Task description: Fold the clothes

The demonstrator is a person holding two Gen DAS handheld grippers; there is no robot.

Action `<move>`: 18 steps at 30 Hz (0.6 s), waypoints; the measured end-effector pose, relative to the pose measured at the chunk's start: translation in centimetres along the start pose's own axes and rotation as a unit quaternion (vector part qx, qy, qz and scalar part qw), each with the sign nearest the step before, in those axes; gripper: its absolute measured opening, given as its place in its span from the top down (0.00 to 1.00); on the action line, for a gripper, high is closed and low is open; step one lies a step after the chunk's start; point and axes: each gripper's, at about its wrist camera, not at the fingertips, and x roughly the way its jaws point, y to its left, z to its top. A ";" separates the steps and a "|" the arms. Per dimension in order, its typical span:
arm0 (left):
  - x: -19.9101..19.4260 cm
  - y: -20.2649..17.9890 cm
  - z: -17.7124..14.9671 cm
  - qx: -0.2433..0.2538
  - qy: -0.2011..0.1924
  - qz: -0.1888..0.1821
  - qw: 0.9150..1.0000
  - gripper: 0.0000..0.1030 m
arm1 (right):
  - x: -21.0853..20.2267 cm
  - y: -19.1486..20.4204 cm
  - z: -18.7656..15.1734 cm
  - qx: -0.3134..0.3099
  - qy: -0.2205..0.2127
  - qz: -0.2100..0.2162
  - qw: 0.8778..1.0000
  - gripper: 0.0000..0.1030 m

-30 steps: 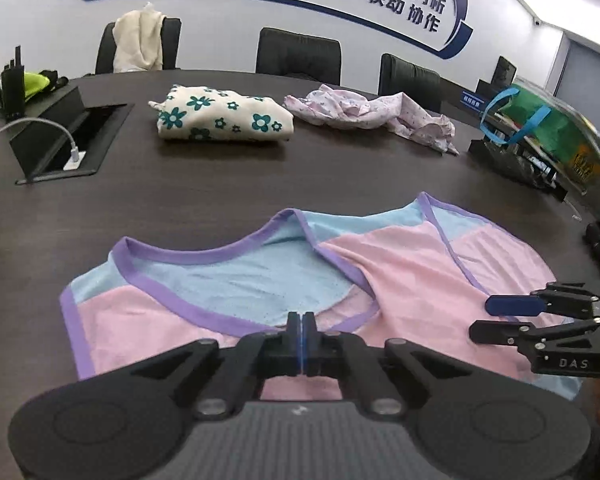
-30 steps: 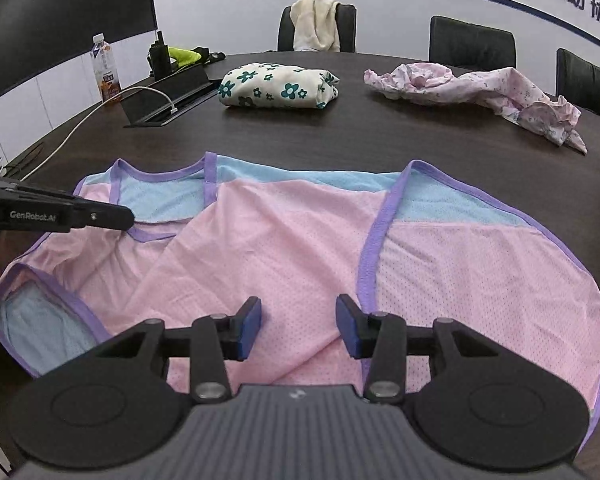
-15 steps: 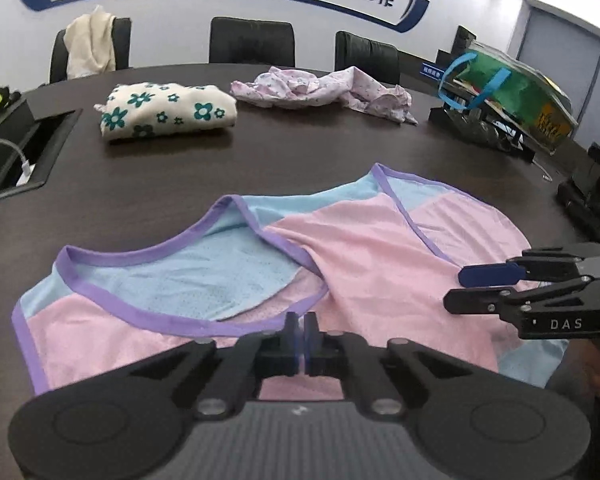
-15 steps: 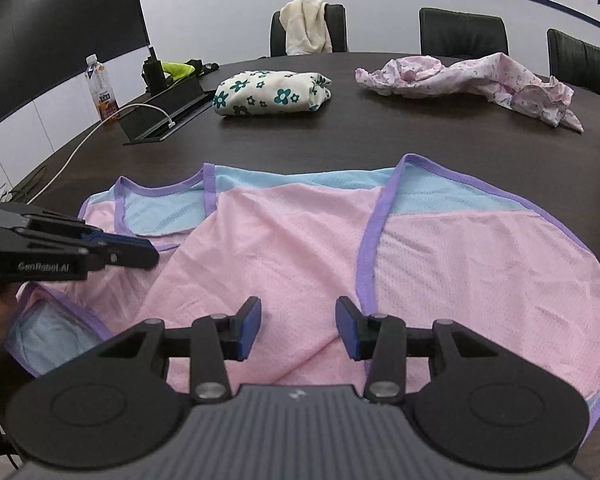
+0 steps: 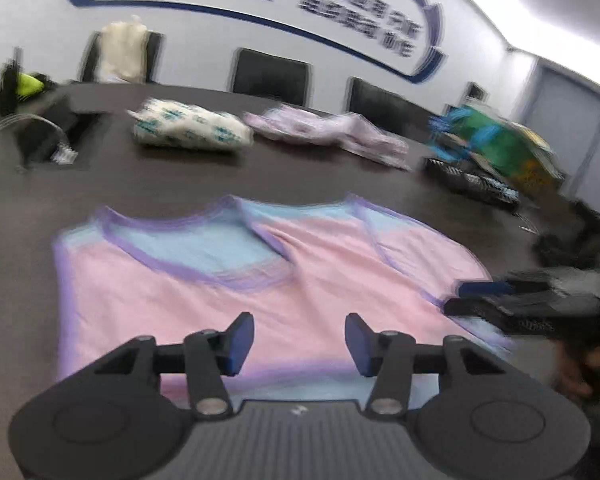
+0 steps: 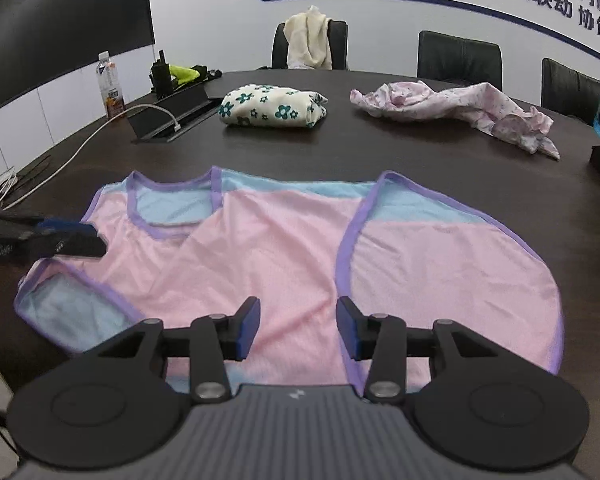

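- While the left tongs (image 5: 294, 342) are spreading with nothing between the pads, they hang over the near hem of the vest (image 5: 260, 292), apparently just letting go of a fold.
- Right tongs (image 6: 296, 330) stand half spread, pinching nothing, above the vest's middle, likely waiting for the next grip.
- One vest, pink with purple trim, lies flat on the bench (image 6: 380, 152), its left side lapped over the middle: a judgement, one fold made.
- Beyond it, well apart: one flowered bundle (image 6: 274, 106), folded, set aside as done; one crumpled pink garment (image 6: 456, 106), probably next.
- Three chairs (image 6: 458, 54) behind; one carries a cream cloth (image 6: 308, 40).
- One bottle (image 6: 109, 84) at the left edge.
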 end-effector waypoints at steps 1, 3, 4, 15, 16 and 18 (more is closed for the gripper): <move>0.1 -0.5 -0.5 -0.001 0.005 -0.011 1.000 0.53 | -0.4 -0.2 -0.4 0.005 0.006 0.000 1.000 0.58; 0.5 -1.4 -1.2 0.002 0.014 -0.019 1.000 0.53 | -0.7 -0.4 -1.3 0.010 0.020 0.004 1.000 0.58; 0.8 -1.8 -1.4 0.005 0.018 -0.022 1.000 0.53 | -0.7 -0.3 -1.7 0.009 0.024 0.003 1.000 0.58; 1.4 -3.7 -3.4 0.028 0.020 -0.011 0.999 0.55 | -1.8 0.1 -3.8 0.015 0.030 0.006 0.999 0.58; 1.5 -3.9 -3.5 0.029 0.020 -0.012 0.999 0.55 | -1.9 0.1 -3.9 0.012 0.030 0.008 0.999 0.58; 1.8 -4.5 -3.4 0.036 0.021 -0.014 0.999 0.54 | -1.9 0.0 -4.1 0.010 0.031 0.008 0.999 0.58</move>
